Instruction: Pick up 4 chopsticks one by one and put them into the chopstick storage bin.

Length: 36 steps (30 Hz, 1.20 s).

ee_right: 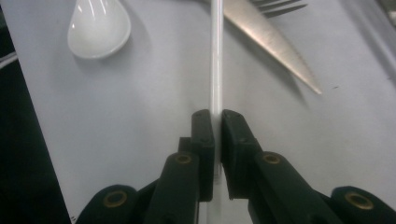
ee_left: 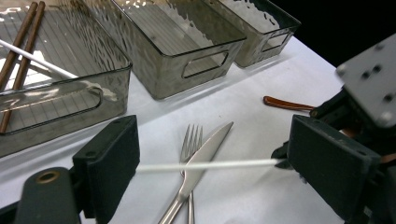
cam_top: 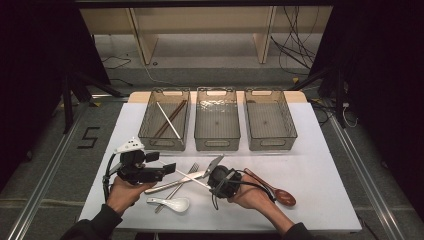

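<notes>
Right gripper (ee_right: 216, 122) clamped on a white chopstick (ee_right: 216, 56); left gripper (ee_left: 205, 172) wide open around the same stick.

The right jaws stand nearly closed, pads pressing the stick's near end; the left jaws gape, the stick running across the gap between them, one end meeting the left pad (ee_left: 114, 161), though actual contact is hard to judge; the chopstick is thin, straight, plain white, passing over a steel knife (ee_left: 201, 163) and fork (ee_left: 190, 140) on the white table (cam_top: 320, 165); a white spoon (ee_right: 99, 29) lies beside it.
</notes>
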Available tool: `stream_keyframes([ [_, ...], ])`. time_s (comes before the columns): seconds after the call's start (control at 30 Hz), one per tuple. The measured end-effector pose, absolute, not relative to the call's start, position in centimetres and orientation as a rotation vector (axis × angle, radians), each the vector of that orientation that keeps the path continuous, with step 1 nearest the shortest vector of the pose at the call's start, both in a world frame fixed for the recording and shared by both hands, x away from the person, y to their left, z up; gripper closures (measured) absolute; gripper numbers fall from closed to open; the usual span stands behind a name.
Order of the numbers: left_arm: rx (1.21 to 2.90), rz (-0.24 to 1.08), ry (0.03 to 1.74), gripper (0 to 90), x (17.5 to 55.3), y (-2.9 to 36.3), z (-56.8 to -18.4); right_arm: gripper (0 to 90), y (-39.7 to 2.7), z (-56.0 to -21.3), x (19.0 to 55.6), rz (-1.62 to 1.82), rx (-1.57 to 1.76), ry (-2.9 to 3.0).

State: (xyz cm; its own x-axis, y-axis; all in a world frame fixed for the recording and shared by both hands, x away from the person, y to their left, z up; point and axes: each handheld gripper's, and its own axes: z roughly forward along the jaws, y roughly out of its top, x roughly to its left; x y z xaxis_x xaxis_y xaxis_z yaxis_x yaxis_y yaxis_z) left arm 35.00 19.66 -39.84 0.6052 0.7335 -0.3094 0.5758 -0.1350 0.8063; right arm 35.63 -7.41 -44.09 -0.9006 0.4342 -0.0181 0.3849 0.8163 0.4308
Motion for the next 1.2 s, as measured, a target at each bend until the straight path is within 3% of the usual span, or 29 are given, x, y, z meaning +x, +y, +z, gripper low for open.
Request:
stream_keyframes([
  [0.37, 1.761, 0.133, 1.134, 18.0, 35.1, 19.1, -40.1, 84.9, -9.1, -42.5, 36.0, 0.771, 0.68, 2.817],
  [0.77, 1.772, 0.078, 1.1, 19.9, 35.4, 17.3, -40.4, 84.8, -9.6, -41.4, 36.1, 0.924, 0.729, 2.705],
  [1.2, 1.729, 0.021, 1.094, 33.7, 36.1, 16.6, -40.5, 84.8, -9.3, -40.8, 35.7, 1.015, 0.745, 2.653],
])
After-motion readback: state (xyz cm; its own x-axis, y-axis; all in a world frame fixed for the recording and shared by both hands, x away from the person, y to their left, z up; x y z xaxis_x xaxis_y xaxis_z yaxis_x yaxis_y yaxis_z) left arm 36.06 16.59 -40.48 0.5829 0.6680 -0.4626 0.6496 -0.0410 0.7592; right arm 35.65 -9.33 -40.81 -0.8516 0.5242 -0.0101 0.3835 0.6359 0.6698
